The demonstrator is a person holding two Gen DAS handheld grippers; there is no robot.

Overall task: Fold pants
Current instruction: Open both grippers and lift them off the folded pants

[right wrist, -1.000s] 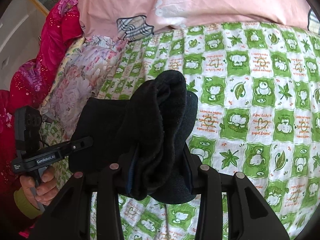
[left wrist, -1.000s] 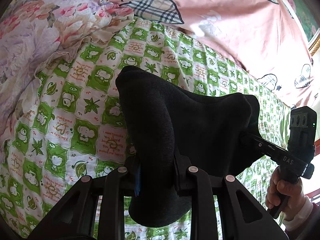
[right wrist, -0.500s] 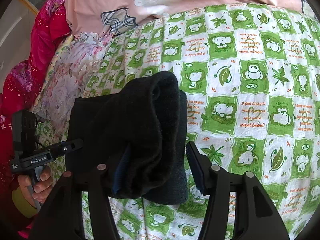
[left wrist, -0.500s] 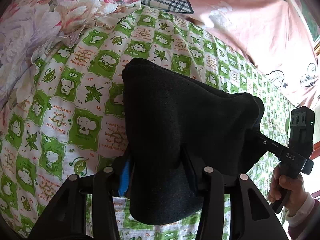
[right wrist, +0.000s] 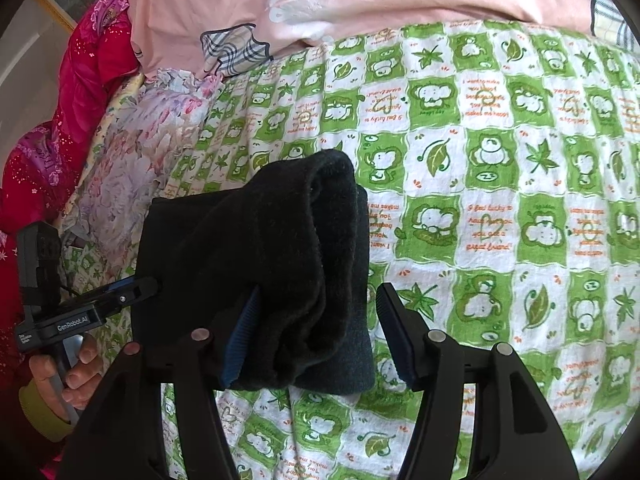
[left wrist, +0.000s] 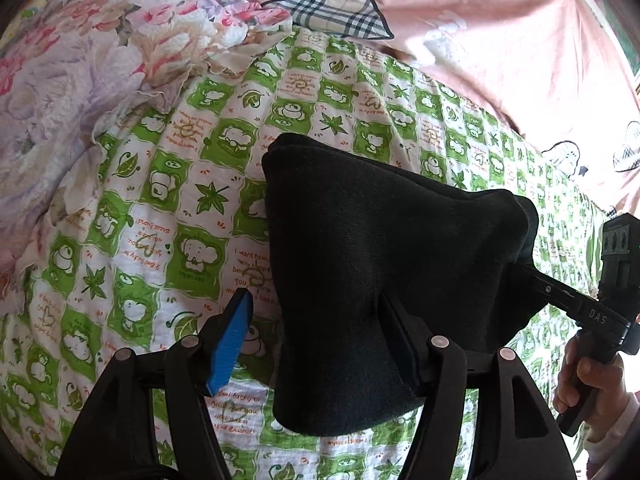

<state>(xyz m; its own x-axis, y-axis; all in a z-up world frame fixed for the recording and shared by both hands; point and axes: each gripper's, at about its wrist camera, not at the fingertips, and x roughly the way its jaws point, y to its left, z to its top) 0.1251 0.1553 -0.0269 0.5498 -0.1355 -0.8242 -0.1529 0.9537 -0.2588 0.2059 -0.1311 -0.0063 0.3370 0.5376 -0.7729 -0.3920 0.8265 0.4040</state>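
The folded black pants (left wrist: 380,260) (right wrist: 260,260) lie as a thick bundle on the green-and-white checked sheet (left wrist: 160,200) (right wrist: 500,200). My left gripper (left wrist: 314,296) straddles one end with its jaws opening. Its blue left pad (left wrist: 232,344) stands clear of the cloth, and the right finger lies against the fabric's edge. My right gripper (right wrist: 320,290) straddles the other end, open. Its left pad (right wrist: 240,336) rests against the cloth and the right pad (right wrist: 394,332) is clear. Each view shows the other gripper (left wrist: 580,308) (right wrist: 80,312) in a hand, fingertips hidden behind the pants.
A floral quilt (left wrist: 80,80) (right wrist: 140,152) is bunched along one side of the sheet. A pink duvet (left wrist: 480,40) (right wrist: 360,0) with plaid patches lies at the far side. Red bedding (right wrist: 80,100) is heaped beyond the floral quilt.
Both grippers' jaws have spread apart and let go of the pants. The bundle has sunk flatter onto the sheet. Neither hand has shifted much.
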